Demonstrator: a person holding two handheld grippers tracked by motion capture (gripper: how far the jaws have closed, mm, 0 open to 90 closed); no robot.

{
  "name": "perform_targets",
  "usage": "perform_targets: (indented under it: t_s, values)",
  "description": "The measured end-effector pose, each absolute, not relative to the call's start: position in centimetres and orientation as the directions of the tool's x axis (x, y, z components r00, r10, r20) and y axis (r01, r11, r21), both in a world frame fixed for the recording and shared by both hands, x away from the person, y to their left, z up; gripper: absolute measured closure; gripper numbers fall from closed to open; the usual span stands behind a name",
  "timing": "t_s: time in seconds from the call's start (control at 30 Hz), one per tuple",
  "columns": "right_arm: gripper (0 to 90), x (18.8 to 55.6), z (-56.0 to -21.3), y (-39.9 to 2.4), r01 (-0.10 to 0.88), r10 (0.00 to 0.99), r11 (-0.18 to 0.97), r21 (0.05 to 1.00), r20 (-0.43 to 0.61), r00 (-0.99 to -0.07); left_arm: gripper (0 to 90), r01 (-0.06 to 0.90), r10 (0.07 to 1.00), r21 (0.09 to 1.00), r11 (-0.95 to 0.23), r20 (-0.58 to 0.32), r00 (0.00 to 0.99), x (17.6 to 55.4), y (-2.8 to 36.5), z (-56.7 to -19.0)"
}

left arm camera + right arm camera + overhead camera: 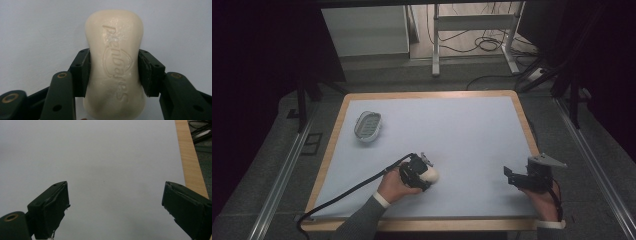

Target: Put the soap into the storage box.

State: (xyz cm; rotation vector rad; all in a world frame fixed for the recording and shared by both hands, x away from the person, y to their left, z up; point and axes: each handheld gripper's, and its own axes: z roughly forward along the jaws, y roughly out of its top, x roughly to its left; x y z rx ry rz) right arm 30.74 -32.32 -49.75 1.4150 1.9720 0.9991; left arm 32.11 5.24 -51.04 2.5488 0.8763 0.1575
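Clamping the bar of soap (115, 65) across its narrow waist, the left gripper (113, 72) has its jaws pressed against both long flanks, so the soap's long axis runs straight out along the jaws, away from the camera that rides on them. In the high view the left gripper (416, 172) sits low over the pale blue surface (462, 130), near the front edge and left of centre, with the bar of soap (430, 174) poking out on its right side as a whitish lump. I cannot tell whether the bar is resting on the surface or just lifted off it.

The soap dish (367, 126) lies well apart from the soap, farther back and to the left, with its long axis angled toward the back right. The left hand is plainly the nearer one to it, so I judge the coming move turns on carrying the bar back and leftward and turning it to match the dish's length.

The soap is cream-coloured, smooth and faintly waxy, pinched in at the middle, with raised lettering along its top face. The dish is an oval, light grey, with a ribbed or slotted floor.

The right gripper (524, 176) waits near the front right corner, jaws spread wide with nothing between them; its own view shows bare surface and the wooden edge (190, 157).
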Motion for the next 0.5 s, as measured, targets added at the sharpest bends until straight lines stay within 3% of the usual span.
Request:
perform_targets:
  t_s: [0.5]
  values:
    - [7.3,30.65,-49.56,-32.59,0.565,0.947,0.179,0.805,0.014,-0.320,49.3,0.541,0.593,0.449,-0.711,-0.030,0.805,31.99,5.76,-50.33]
